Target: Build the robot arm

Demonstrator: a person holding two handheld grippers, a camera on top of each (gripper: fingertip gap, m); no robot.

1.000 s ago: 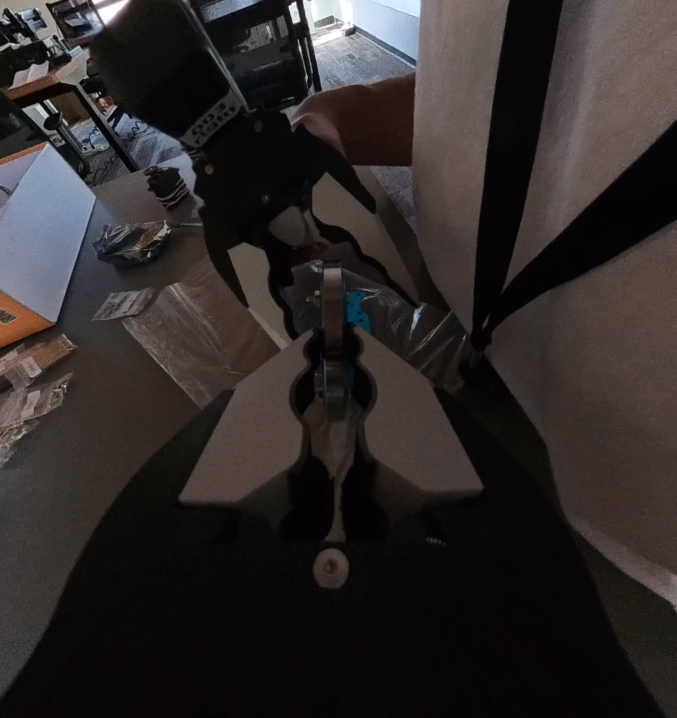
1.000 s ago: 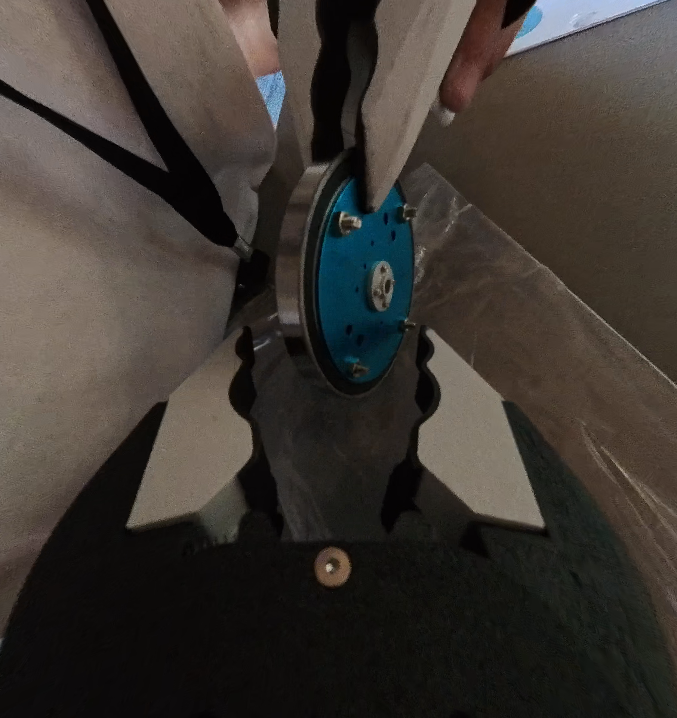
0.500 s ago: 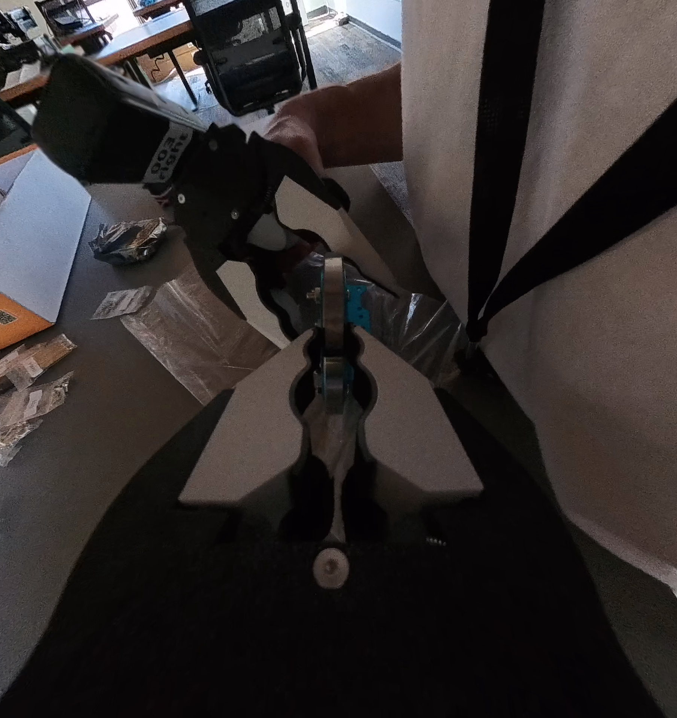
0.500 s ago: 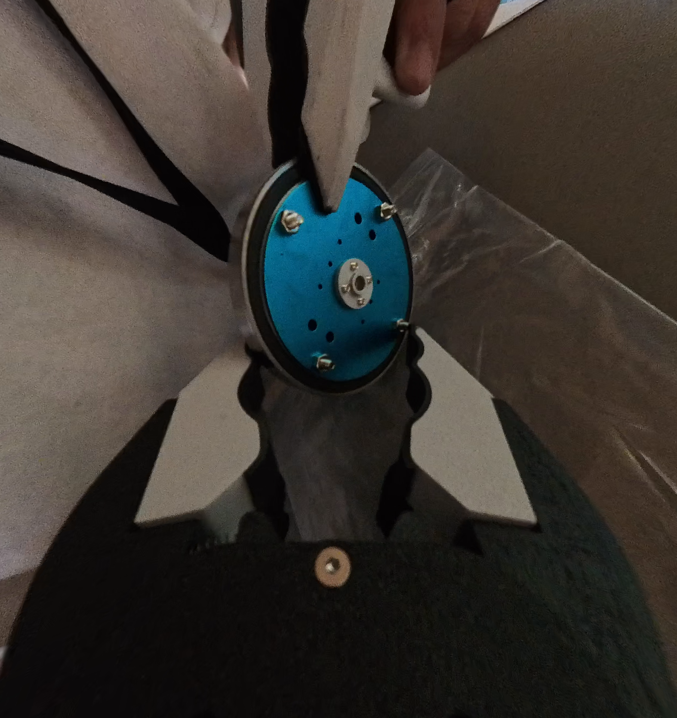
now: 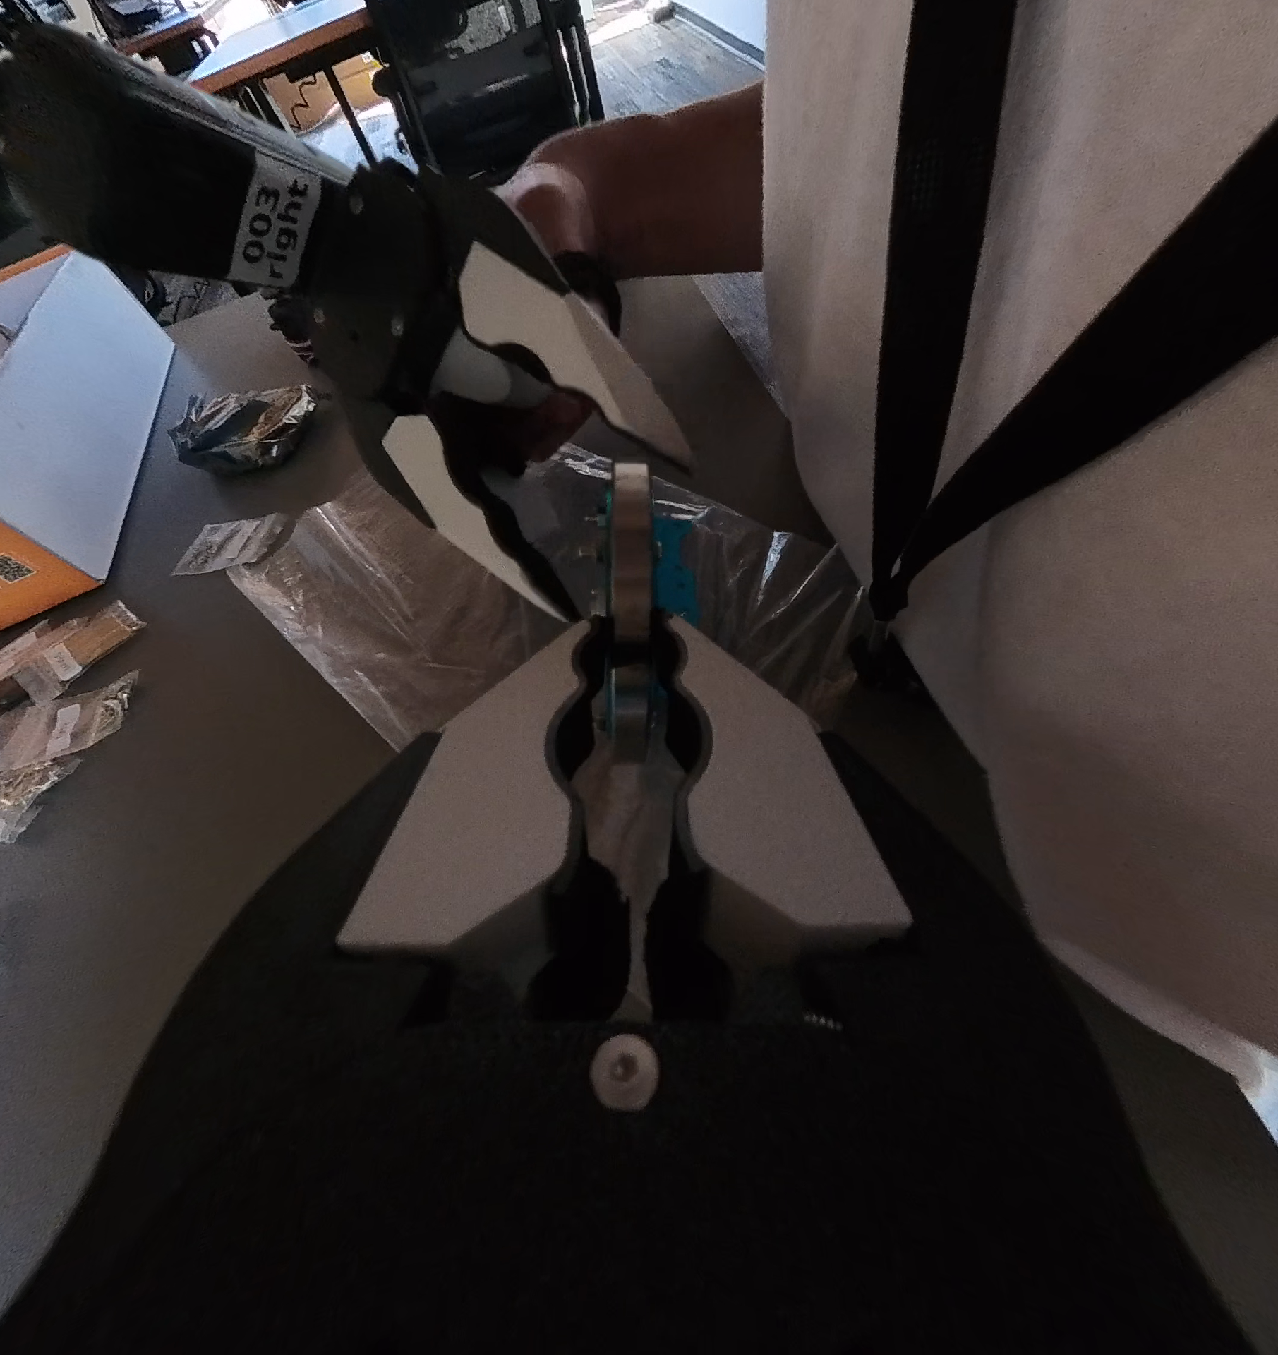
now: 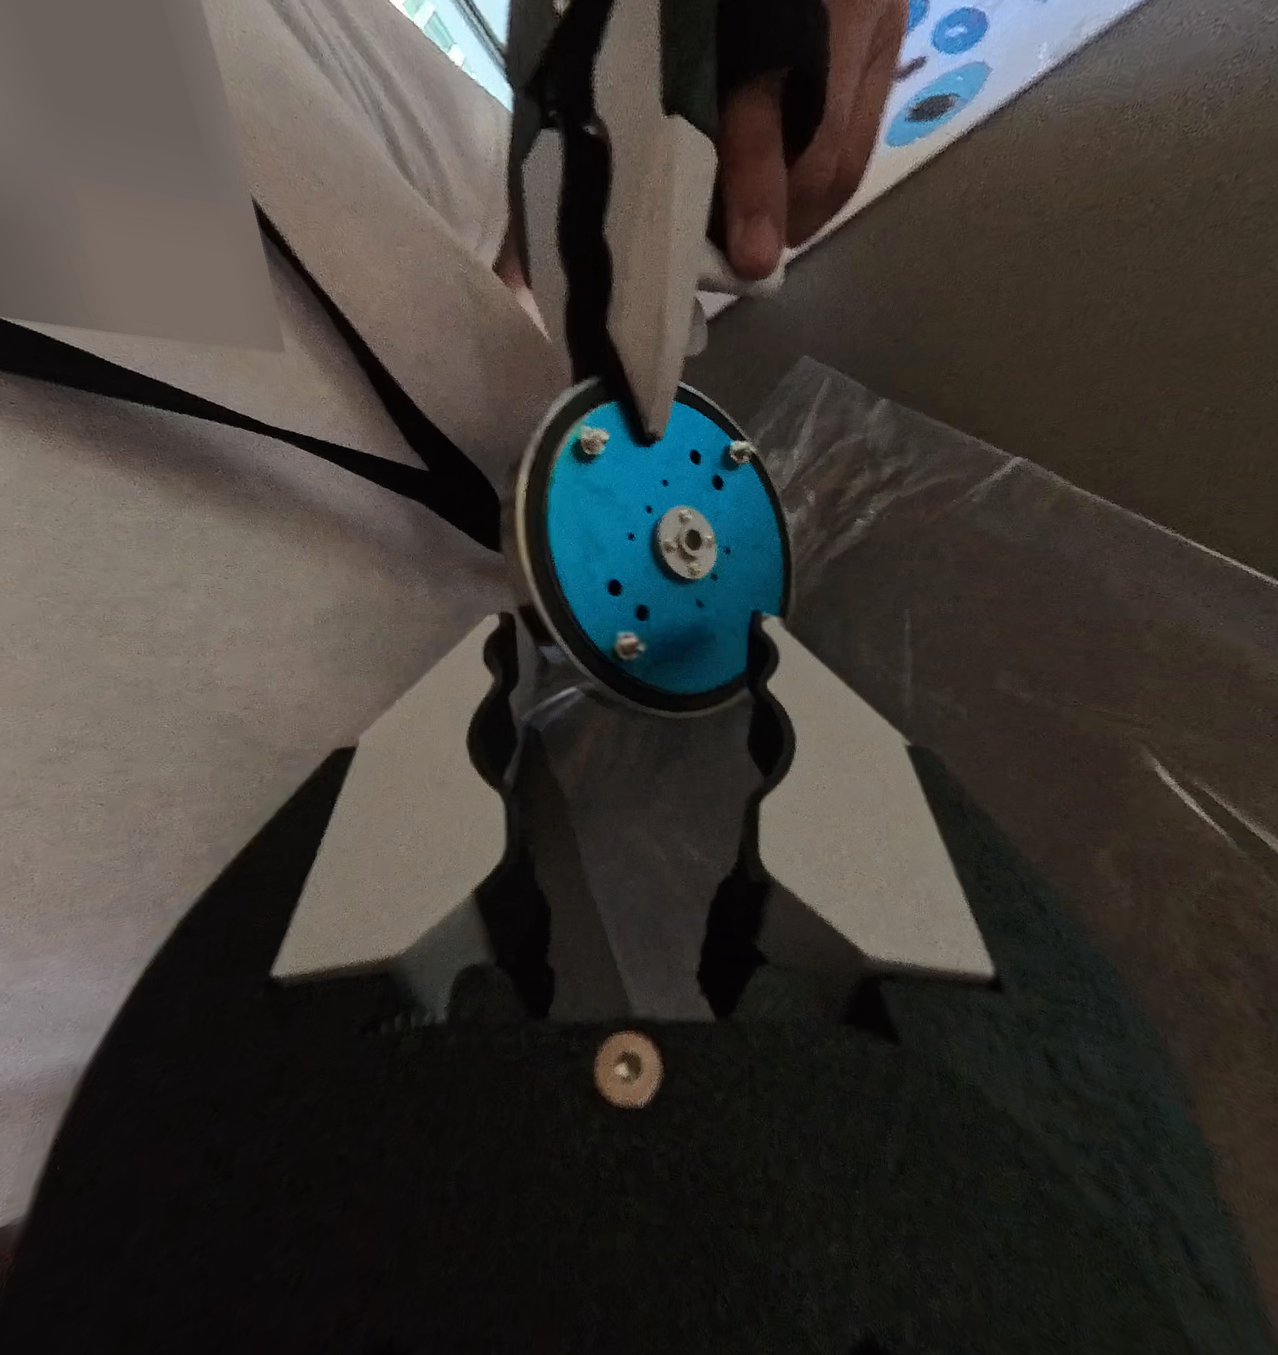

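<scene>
A wheel with a blue face and grey rim (image 6: 658, 557) is held in the air near a person's torso. My left gripper (image 5: 630, 623) is shut on its rim, and the wheel (image 5: 630, 542) shows edge-on there. In the right wrist view the left gripper (image 6: 628, 418) comes down from above and pinches the wheel's top edge. My right gripper (image 6: 636, 638) is open, with its fingertips on either side of the wheel's lower part. It also shows in the left wrist view (image 5: 628, 539), straddling the wheel. Clear plastic (image 6: 621, 806) hangs below the wheel.
A clear plastic bag (image 5: 416, 586) lies on the dark table (image 5: 181, 806). An orange and white box (image 5: 49, 440), a crumpled foil bag (image 5: 243, 432) and small packets (image 5: 34, 704) lie to the left. The person's light shirt with black straps (image 5: 1061, 366) fills the right side.
My right gripper has swung round and come closer to the wheel, and its jaws have narrowed a little. The wheel's blue face now turns more squarely to the right wrist camera. The left grip holds.
</scene>
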